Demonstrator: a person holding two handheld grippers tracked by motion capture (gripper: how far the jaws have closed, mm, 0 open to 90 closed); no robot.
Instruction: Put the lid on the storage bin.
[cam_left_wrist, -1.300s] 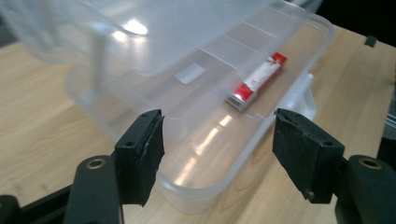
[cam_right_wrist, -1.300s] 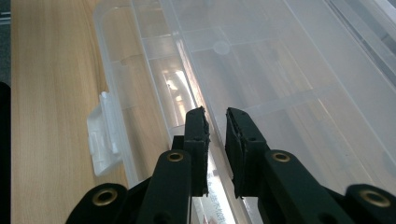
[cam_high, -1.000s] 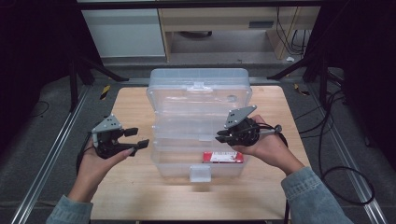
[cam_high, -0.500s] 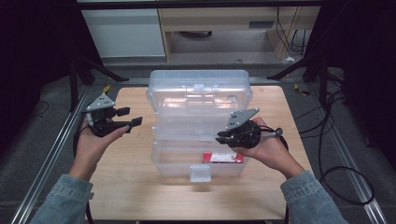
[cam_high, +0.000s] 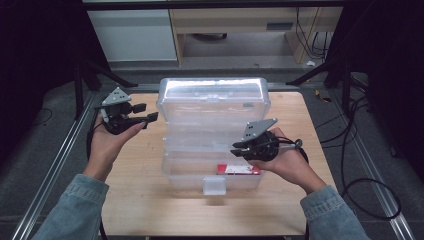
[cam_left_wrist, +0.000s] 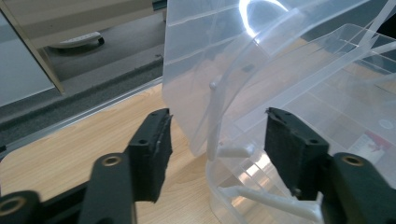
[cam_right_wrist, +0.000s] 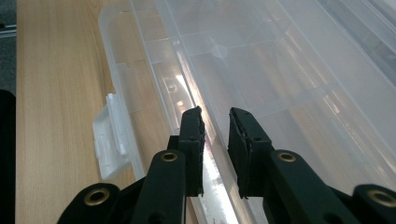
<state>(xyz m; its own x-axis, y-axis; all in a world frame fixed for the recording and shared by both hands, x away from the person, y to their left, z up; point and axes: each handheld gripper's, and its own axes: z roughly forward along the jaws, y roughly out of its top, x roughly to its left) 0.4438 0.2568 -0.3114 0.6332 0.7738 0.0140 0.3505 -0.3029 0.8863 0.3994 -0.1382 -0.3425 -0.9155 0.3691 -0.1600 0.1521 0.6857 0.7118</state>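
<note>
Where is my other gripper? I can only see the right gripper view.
Observer: In the high view, the left gripper is up beside the left side of the clear box.
Operator: Is it holding something?
Observer: No. Its jaws have just been closing, with the box's white side arm between them, but the pads aren't touching it.
Operator: What's inside the box?
Observer: A red packet lies in the front bottom tray.

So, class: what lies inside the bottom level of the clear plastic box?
A red and white packet lies in the bottom level of the clear box, near the right gripper. The trays above cover and blur the rest.
</note>
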